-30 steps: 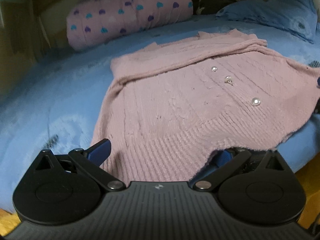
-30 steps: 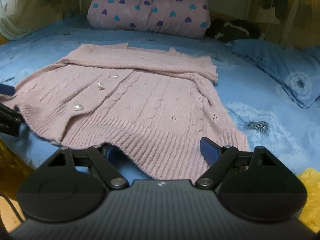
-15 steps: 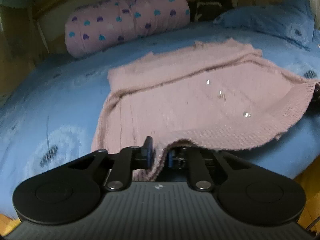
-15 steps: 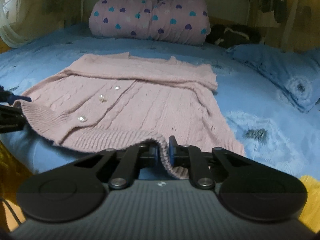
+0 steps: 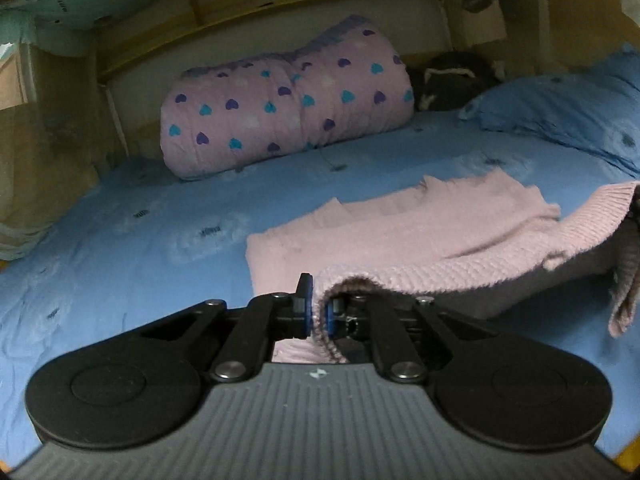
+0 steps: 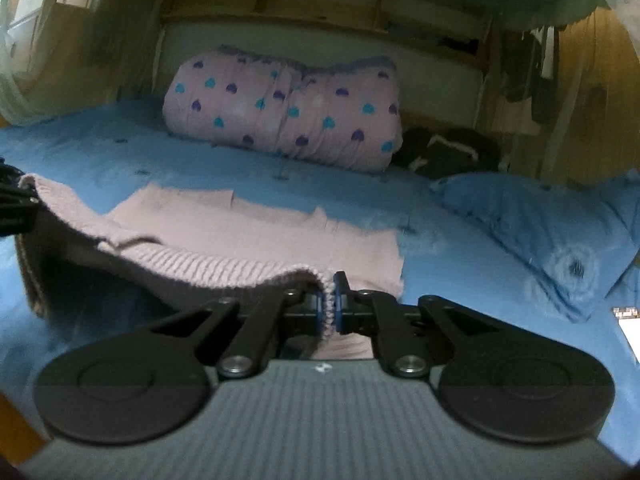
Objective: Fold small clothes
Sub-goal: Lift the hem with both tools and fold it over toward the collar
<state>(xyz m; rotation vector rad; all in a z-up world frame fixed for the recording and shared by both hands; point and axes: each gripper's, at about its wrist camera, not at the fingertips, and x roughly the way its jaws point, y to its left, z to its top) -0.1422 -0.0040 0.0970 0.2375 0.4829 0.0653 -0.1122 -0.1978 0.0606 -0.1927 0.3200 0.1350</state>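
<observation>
A pink knitted cardigan (image 5: 408, 232) lies on the blue bed, and it also shows in the right wrist view (image 6: 256, 236). My left gripper (image 5: 318, 312) is shut on the left corner of its ribbed hem. My right gripper (image 6: 328, 304) is shut on the right corner of the hem. Both hold the hem (image 6: 216, 268) lifted off the bed, so it hangs stretched between them over the rest of the cardigan. The buttons are hidden under the raised hem. The collar end lies flat toward the bed's head.
A rolled pink quilt with hearts (image 5: 284, 104) lies at the headboard. A blue pillow (image 6: 540, 232) sits on the right side, with a dark garment (image 6: 448, 152) behind it. Blue sheet (image 5: 120, 256) surrounds the cardigan. A white object (image 6: 630, 328) lies at the right edge.
Both grippers closed on the hem corners, then lifted them and carried the hem forward toward the collar. The buttons went out of sight under the raised fabric.
</observation>
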